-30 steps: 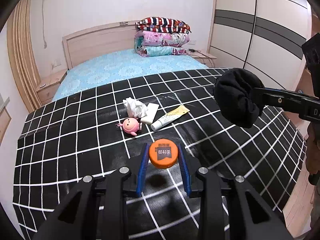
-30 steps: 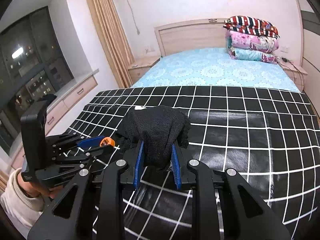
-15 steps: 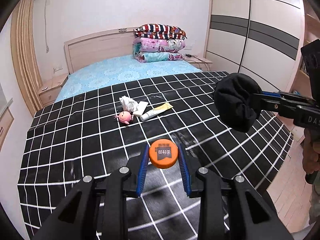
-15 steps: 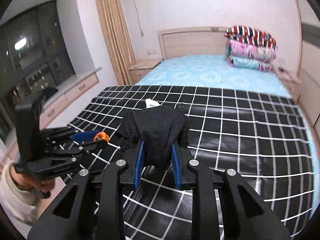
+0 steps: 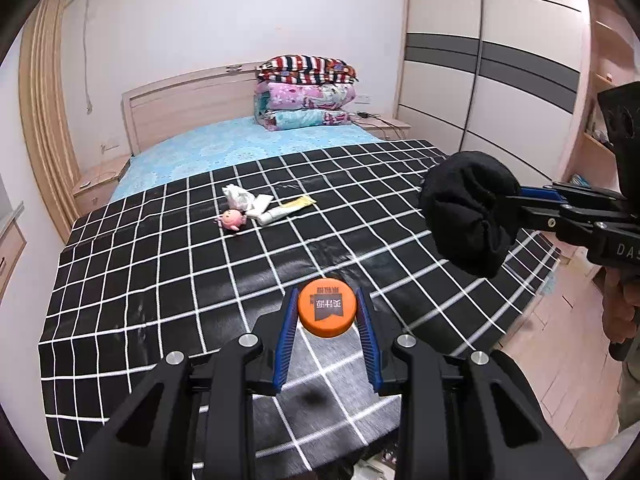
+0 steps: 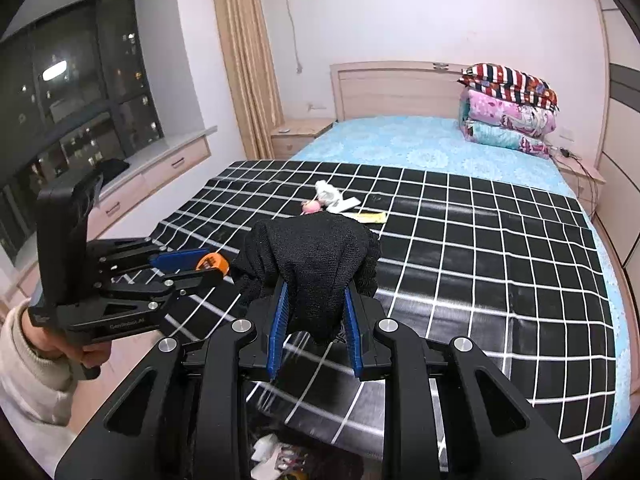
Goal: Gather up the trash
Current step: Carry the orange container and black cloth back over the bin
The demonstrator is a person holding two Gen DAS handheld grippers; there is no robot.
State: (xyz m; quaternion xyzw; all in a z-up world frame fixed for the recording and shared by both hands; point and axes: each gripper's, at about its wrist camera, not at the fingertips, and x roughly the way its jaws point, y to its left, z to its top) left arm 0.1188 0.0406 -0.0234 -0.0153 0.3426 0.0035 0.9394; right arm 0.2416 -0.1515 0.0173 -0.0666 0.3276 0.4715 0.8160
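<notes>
Orange cap [image 5: 327, 307]: one; it sat between the blue pads of the left gripper [image 5: 327, 320], gripped edge to edge and lifted clear of the bed.
Black fabric bundle [image 6: 316, 268]: one; it bulged forward and upward out of the right gripper [image 6: 316, 320], whose jaws were closed on its lower part.
Step in hand: both grippers looked loaded and pulled off the checked black sheet [image 5: 160, 280], so this read as the carry stage, two pieces taken at once.
Next move: probably bringing each load over a bin and parting the jaws there. Litter showed on the floor below the right jaws, but whether a bin stood there I could not tell.
Left on the sheet, well ahead of both jaws: one crumpled tissue [image 5: 237, 197], one flat white pad [image 5: 262, 202] touching it, one squeeze tube [image 5: 285, 211], one small pink doll [image 5: 232, 220] just beside them.
Beyond: one stack of folded quilts [image 5: 306, 98] against the headboard.
</notes>
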